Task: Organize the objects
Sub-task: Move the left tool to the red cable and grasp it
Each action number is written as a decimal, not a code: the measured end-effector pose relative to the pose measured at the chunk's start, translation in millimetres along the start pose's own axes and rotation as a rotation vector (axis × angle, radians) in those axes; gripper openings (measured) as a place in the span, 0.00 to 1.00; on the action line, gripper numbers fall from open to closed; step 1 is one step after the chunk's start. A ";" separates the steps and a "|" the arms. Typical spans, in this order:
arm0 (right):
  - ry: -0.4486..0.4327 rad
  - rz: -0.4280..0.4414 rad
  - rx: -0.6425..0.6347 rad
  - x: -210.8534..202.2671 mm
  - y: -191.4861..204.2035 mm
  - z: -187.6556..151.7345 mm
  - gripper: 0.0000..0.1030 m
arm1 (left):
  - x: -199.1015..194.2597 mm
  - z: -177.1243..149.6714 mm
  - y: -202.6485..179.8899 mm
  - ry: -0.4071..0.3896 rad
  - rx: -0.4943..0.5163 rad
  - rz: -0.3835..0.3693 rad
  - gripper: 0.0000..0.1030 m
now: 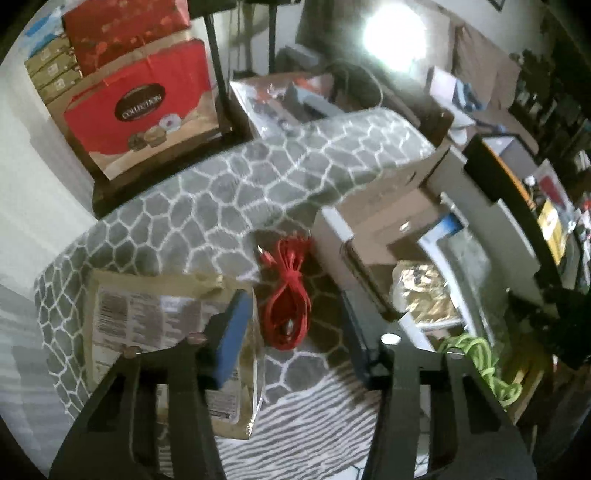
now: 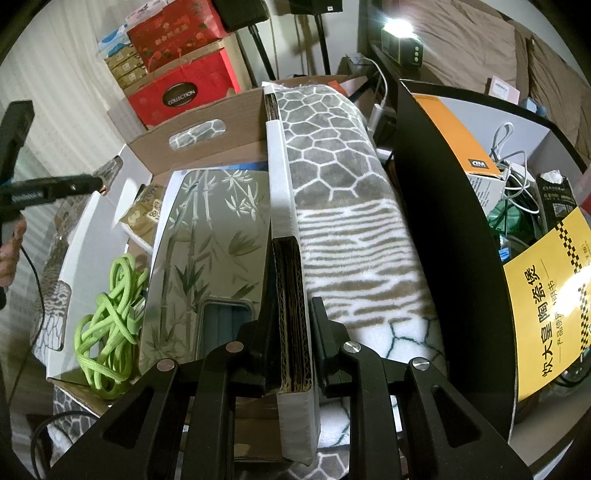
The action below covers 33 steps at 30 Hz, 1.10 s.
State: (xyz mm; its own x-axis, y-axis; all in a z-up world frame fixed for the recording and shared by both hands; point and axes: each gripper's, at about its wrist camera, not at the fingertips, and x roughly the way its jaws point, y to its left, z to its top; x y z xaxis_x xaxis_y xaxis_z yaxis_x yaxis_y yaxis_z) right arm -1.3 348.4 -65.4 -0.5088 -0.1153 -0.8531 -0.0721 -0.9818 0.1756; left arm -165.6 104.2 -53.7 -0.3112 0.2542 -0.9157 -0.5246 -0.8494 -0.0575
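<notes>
A red coiled cable (image 1: 286,295) lies on the grey patterned blanket (image 1: 207,206). My left gripper (image 1: 291,332) is open just above and short of it; its left finger (image 1: 232,332) overlaps a brown paper packet (image 1: 155,317). A cardboard box (image 1: 384,221) to the right holds a green cable (image 2: 107,325), a bamboo-print case (image 2: 207,251) and a snack pack (image 2: 144,214). My right gripper (image 2: 291,339) is shut on the cardboard box's wall (image 2: 284,206).
Red gift boxes (image 1: 140,103) stand on a dark stand at the back left. A black bin (image 2: 458,236) with cables and a yellow leaflet (image 2: 550,295) stands right of the blanket. A bright lamp (image 1: 393,29) shines at the back.
</notes>
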 end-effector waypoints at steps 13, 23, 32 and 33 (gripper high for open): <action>0.001 0.001 0.002 -0.3 0.0 0.0 0.19 | 13.3 1.4 -8.0 -0.001 0.089 0.142 0.40; 0.002 0.002 0.003 -0.4 1.1 -0.3 0.19 | 25.3 13.4 -19.9 -0.015 0.211 0.173 0.45; 0.002 0.003 0.004 -0.2 0.1 0.1 0.19 | 40.8 24.6 -12.7 0.036 0.248 0.104 0.35; 0.002 0.003 0.004 -0.2 0.3 0.1 0.19 | 42.1 24.5 -13.6 0.041 0.254 0.093 0.29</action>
State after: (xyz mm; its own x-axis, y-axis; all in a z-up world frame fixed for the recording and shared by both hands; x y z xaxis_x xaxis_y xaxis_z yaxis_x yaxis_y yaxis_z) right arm -1.3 348.2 -65.2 -0.5071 -0.1189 -0.8537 -0.0734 -0.9809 0.1802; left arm -191.0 137.8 -81.7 -0.3377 0.1576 -0.9280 -0.6792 -0.7234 0.1243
